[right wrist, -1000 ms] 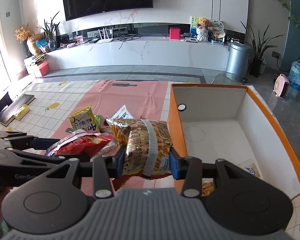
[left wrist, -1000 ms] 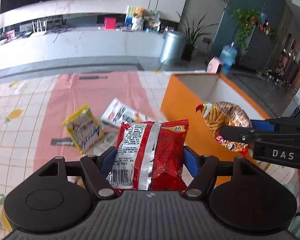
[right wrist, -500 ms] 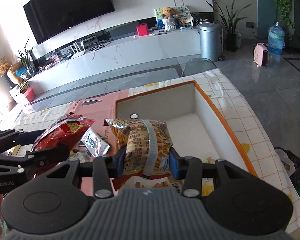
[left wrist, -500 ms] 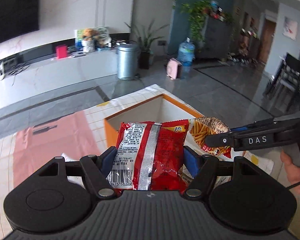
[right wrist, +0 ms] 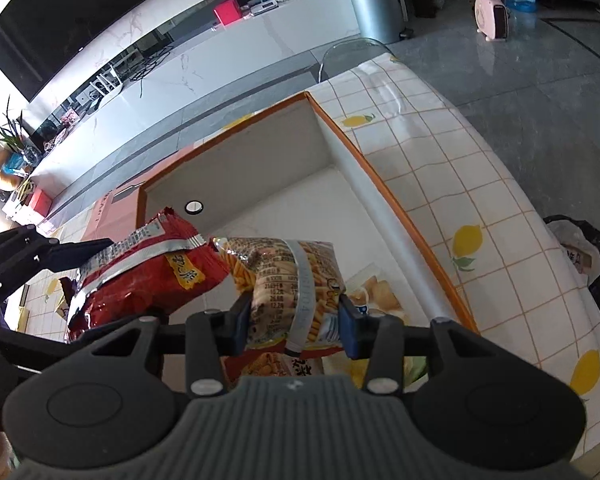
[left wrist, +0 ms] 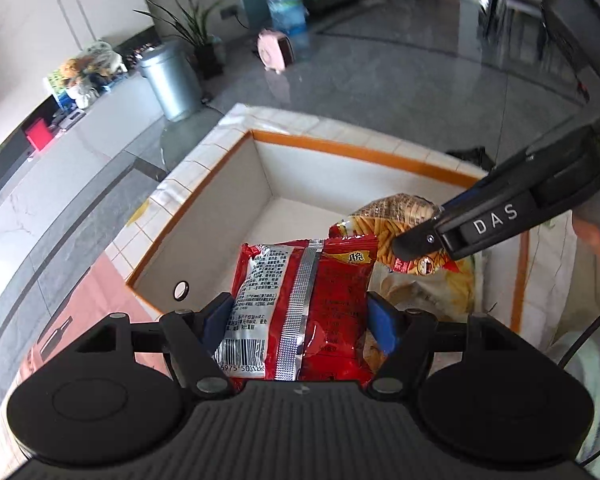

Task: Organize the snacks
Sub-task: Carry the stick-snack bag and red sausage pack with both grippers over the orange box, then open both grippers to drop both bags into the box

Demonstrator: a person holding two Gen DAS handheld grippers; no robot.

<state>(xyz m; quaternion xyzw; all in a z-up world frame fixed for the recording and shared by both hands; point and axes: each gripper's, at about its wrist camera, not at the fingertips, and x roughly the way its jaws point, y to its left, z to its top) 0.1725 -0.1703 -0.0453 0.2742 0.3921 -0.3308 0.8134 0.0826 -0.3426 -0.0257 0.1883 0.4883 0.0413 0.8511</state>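
Observation:
My left gripper (left wrist: 300, 316) is shut on a red snack bag (left wrist: 300, 300) with a silver seam and holds it above the open orange box (left wrist: 340, 148). The bag also shows in the right wrist view (right wrist: 148, 276). My right gripper (right wrist: 294, 320) is shut on a yellow bag of stick snacks (right wrist: 292, 280), also held over the box (right wrist: 380, 184). In the left wrist view that bag (left wrist: 396, 216) hangs from the right gripper's fingers (left wrist: 460, 228) just right of the red bag. Other snack packets (right wrist: 376, 292) lie on the box floor under the two bags.
The box has white inner walls and a round hole (right wrist: 193, 207) in its near wall. It stands on a table with a lemon-print checked cloth (right wrist: 460, 184) and a pink runner (left wrist: 100, 288). The table edge lies just beyond the box; grey floor, a metal bin (left wrist: 172, 76).
Both grippers have swung right from over the pink runner and the loose packets to above the orange box, each still holding its bag. The view now tilts down into the box.

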